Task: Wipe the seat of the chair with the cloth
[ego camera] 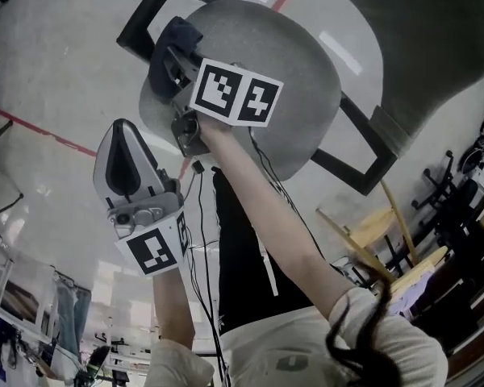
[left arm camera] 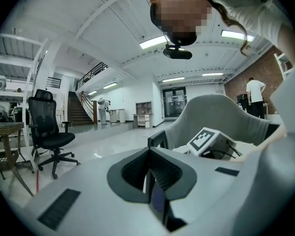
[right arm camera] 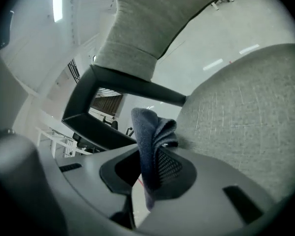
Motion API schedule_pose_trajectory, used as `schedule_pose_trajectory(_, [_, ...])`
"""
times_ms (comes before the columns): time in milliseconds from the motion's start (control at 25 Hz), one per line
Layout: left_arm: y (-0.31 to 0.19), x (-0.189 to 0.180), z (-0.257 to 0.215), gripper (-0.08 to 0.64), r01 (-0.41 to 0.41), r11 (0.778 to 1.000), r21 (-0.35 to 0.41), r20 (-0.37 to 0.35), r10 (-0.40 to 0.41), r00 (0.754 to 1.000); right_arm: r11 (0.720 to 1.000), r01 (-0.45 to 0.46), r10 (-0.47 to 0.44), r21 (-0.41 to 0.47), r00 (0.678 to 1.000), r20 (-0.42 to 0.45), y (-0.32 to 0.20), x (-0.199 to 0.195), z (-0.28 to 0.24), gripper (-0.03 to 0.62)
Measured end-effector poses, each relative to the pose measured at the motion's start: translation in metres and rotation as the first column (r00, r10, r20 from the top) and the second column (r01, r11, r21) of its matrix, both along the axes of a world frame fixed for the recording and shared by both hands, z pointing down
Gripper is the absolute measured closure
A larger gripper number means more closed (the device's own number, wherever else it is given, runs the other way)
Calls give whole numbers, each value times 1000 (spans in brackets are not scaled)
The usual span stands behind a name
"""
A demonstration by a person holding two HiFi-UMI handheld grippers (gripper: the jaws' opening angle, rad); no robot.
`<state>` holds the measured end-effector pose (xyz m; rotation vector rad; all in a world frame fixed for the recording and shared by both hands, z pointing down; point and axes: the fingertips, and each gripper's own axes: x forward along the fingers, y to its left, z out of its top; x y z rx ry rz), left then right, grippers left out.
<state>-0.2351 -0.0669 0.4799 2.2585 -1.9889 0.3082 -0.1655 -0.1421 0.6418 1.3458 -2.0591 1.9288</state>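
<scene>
The grey chair seat (ego camera: 262,63) fills the top middle of the head view, its backrest (ego camera: 419,47) to the right. My right gripper (ego camera: 166,61) is shut on a dark blue cloth (ego camera: 176,40) at the seat's left edge, cloth against the fabric. In the right gripper view the cloth (right arm camera: 151,132) stands bunched between the jaws of that gripper (right arm camera: 148,154), beside the seat (right arm camera: 246,117). My left gripper (ego camera: 123,129) hangs over the floor, nearer to me than the seat and apart from it. It (left arm camera: 150,173) is shut with nothing in it.
Black armrests (ego camera: 143,16) (ego camera: 363,153) flank the seat. Wooden furniture legs (ego camera: 387,236) and dark stands crowd the right. A black office chair (left arm camera: 46,132) stands on the glossy floor to the left. A person (left arm camera: 255,96) stands far off by a brick wall.
</scene>
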Motion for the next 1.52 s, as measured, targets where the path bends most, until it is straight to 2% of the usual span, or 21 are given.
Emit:
schedule_pose_trajectory(240, [-3, -12, 16, 545, 55, 998, -15, -30, -55, 998, 996, 78, -82, -48, 994, -68, 3, -4, 46, 535])
schedule_pose_trajectory(520, [-12, -12, 3, 545, 79, 997, 15, -36, -79, 996, 991, 119, -127, -68, 985, -116, 6, 2, 48, 535])
schedule_pose_trajectory(680, [-13, -5, -2, 545, 62, 998, 18, -33, -62, 998, 988, 121, -137, -97, 975, -176, 13, 17, 45, 535])
schedule_pose_trajectory(920, [-8, 20, -3, 545, 15, 1000, 3, -68, -15, 998, 985, 88, -121, -145, 965, -235, 40, 59, 43, 535])
schedule_pose_trajectory(1200, [-12, 62, -4, 545, -65, 998, 14, -89, 66, 994, 987, 37, -85, -157, 946, -313, 77, 124, 46, 535])
schedule_pose_trajectory(1520, [-15, 95, -7, 545, -146, 989, 17, -94, 147, 985, 983, -56, -30, -176, 892, -451, 124, 201, 42, 535])
